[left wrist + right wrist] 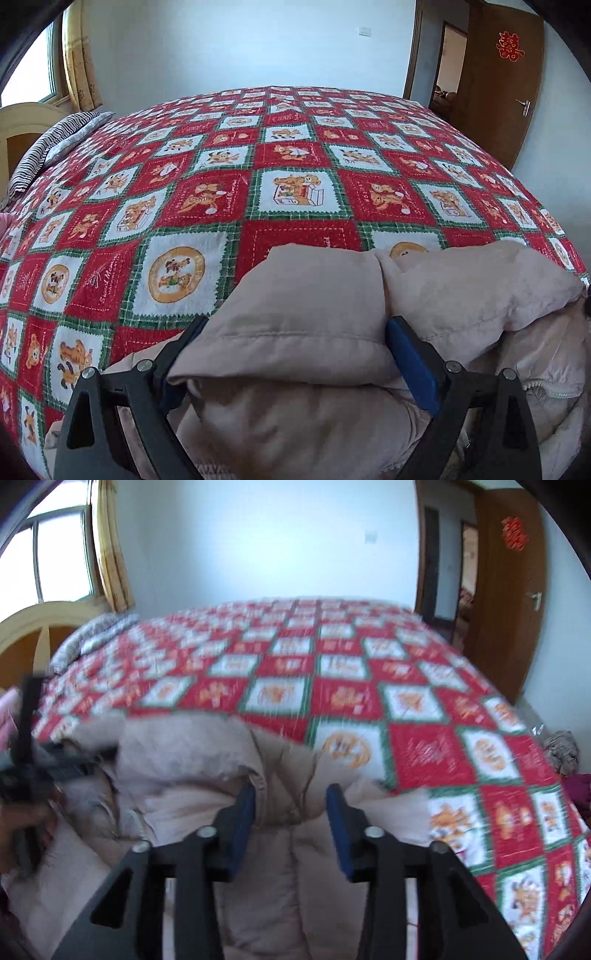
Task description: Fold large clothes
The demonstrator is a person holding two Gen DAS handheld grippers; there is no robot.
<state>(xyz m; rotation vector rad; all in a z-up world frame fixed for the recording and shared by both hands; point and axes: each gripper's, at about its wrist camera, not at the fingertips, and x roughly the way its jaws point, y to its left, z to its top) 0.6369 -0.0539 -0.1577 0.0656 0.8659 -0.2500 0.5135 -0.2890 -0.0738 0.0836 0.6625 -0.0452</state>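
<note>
The beige coat (295, 325) lies bunched in thick folds at the bed's (258, 147) near edge, seemingly mostly folded, with left hand-held gripper (295, 354) and right hand-held gripper (291, 827) both spread, gripping nothing.

1. The puffy beige quilted coat (295, 317) under my fingers was a matt, soft padded cloth with stitched seams.
2. The red, white and green checked bedspread (192, 206) looked like fuzzy, towel-like cloth, matt throughout.
3. My left gripper (295, 354) had matt black plastic arms, small shiny metal bolts and dull blue pads (413, 362).
4. The brown door (495, 88) was smooth wood with a slight sheen and a bright metal handle (524, 107).
5. The yellow curtain (79, 62) was thin patterned cloth.
</note>
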